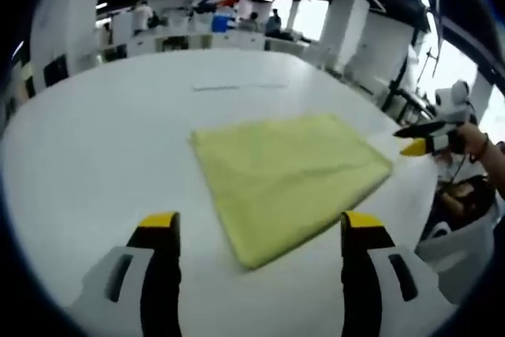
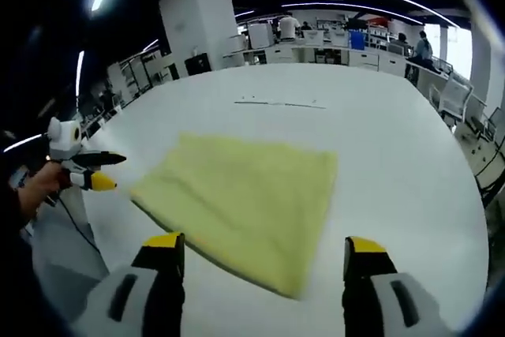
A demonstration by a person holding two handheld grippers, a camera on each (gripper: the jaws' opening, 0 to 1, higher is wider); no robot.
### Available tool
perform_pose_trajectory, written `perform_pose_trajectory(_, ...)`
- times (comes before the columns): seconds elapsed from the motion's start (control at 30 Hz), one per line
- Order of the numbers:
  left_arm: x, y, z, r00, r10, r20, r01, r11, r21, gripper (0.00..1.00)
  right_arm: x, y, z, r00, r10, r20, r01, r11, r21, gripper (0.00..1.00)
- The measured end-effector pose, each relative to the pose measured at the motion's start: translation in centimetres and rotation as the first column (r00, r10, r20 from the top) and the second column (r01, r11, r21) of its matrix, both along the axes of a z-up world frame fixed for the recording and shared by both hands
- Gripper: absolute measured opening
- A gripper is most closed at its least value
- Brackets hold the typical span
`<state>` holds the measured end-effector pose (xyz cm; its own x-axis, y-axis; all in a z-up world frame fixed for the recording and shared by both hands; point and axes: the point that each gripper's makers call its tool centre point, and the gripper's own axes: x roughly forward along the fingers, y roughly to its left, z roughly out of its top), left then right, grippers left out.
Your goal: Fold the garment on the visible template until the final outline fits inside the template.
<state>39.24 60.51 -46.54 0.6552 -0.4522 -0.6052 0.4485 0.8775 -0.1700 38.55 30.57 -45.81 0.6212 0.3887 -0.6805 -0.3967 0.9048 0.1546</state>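
A yellow-green garment (image 1: pixel 288 179) lies folded into a flat rectangle on the white table (image 1: pixel 102 140). My left gripper (image 1: pixel 260 225) hovers open just short of its near corner, with nothing between the jaws. My right gripper (image 1: pixel 417 138), held by a hand (image 1: pixel 476 144), floats open off the cloth's right corner. In the right gripper view the garment (image 2: pixel 245 203) spreads ahead of my open right gripper (image 2: pixel 262 244). The left gripper (image 2: pixel 93 171) shows there beside the cloth's left corner. A thin faint line (image 2: pixel 280 104) is marked on the table beyond the cloth.
The table edge (image 2: pixel 87 219) runs close to the cloth's left side in the right gripper view. A white bag (image 1: pixel 458 254) sits below the table's edge. Desks, white pillars (image 2: pixel 201 21) and standing people (image 2: pixel 288 28) fill the room's back.
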Motion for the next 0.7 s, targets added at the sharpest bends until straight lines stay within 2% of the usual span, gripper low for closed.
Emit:
perform_pose_trajectory(0.37,-1.4,-0.5,1.7,1.0,-0.021,0.014,0.021,0.999,-0.035,0.98,-1.6,0.9,2.3,0.999,0.037,0.036,-0.037,0.999,0.004,0.94)
perform_pose_trajectory(0.53,-2.2,-0.7,2.7,0.999,-0.029,0.027,0.03,0.998,-0.05,0.99,-2.5,1.0,3.3,0.998,0.046,0.052,-0.046,0.999,0.004,0.99)
perform_pose_trajectory(0.7,-2.7,-0.7,3.2,0.999,-0.032,0.033,0.034,0.997,-0.062,0.99,-3.1,1.0,4.2,0.997,0.045,0.069,-0.046,0.999,0.005,0.99)
